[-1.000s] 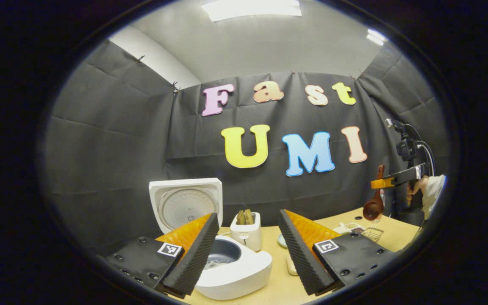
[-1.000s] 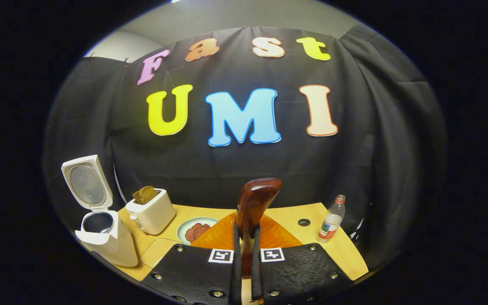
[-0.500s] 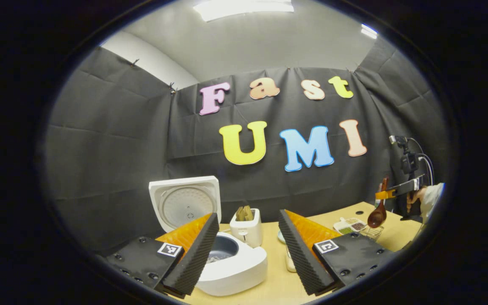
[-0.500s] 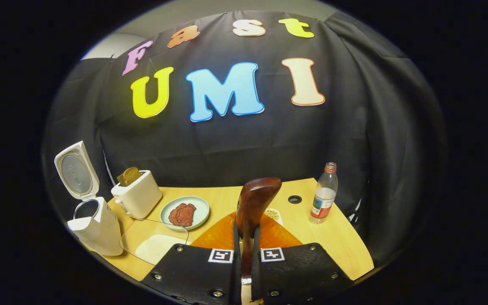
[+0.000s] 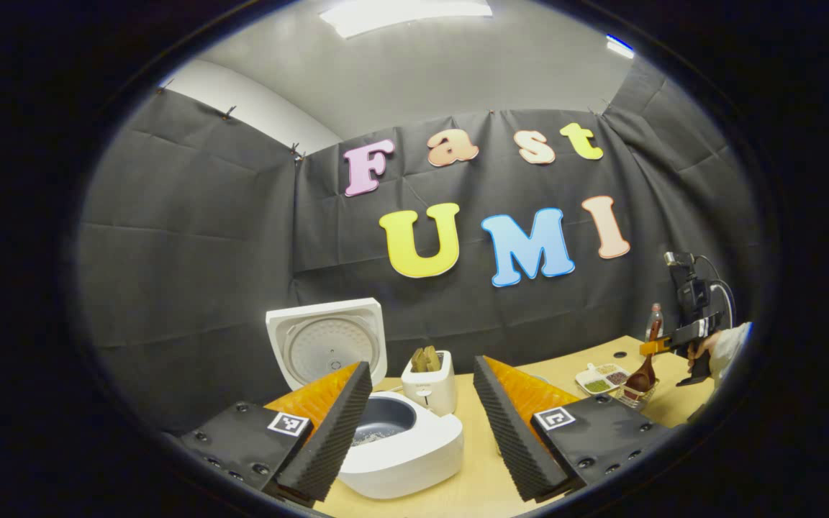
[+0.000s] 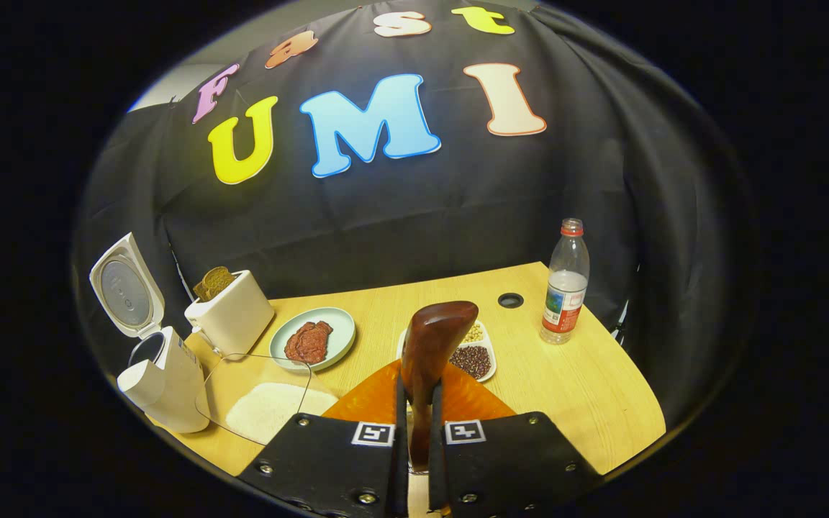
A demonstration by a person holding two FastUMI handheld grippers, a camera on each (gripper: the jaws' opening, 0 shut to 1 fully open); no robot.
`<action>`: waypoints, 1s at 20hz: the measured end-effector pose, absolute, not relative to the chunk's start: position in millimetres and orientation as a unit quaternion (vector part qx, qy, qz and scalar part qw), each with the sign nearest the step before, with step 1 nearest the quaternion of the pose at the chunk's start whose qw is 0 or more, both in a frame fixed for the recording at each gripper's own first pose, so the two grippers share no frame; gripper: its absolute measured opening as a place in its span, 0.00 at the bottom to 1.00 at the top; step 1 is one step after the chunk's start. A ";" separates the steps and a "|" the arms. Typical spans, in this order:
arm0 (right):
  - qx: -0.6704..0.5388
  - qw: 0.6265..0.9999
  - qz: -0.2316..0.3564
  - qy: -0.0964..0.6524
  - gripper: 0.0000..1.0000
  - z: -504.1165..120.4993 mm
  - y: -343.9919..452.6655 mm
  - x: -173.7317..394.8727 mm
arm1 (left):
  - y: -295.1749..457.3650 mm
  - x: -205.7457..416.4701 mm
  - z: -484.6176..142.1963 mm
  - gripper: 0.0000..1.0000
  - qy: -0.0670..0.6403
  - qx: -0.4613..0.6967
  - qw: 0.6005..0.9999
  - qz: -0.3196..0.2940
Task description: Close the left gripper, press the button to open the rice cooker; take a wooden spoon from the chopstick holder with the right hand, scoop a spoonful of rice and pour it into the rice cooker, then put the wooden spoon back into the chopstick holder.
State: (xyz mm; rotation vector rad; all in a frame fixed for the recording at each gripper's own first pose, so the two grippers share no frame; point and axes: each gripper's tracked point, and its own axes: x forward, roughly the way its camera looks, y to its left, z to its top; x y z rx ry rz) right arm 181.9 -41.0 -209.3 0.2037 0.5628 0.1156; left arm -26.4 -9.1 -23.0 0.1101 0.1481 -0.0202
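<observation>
The white rice cooker stands on the table with its lid up, just beyond my left gripper, which is open and holds nothing. My right gripper is shut on the dark wooden spoon, whose handle sticks up between the fingers. In the left gripper view, the right gripper is far off at the right. It holds the spoon bowl-down at the top of the wire chopstick holder. A clear container of rice lies next to the cooker.
A white toaster with bread stands behind the cooker. On the wooden table are a plate of meat, a divided dish of beans and a water bottle. A person's hand holds the right gripper.
The right gripper has come down and tipped toward the table with the spoon, lowering it to the wire holder. The left gripper stays open and has shifted only slightly.
</observation>
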 end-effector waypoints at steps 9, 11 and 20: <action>0.097 0.966 0.037 0.235 0.82 -177.6 -56.5 182.8 | -5.9 -19.6 -18.0 0.92 0.066 0.050 0.997 -0.011; 0.080 0.973 0.030 0.214 0.99 -154.7 -61.5 179.6 | -2.9 -14.9 -16.6 0.92 0.062 0.046 0.997 -0.011; 0.052 0.991 0.011 0.123 0.99 -56.9 -71.2 141.1 | 34.0 25.5 -6.1 0.98 0.063 0.040 0.997 0.016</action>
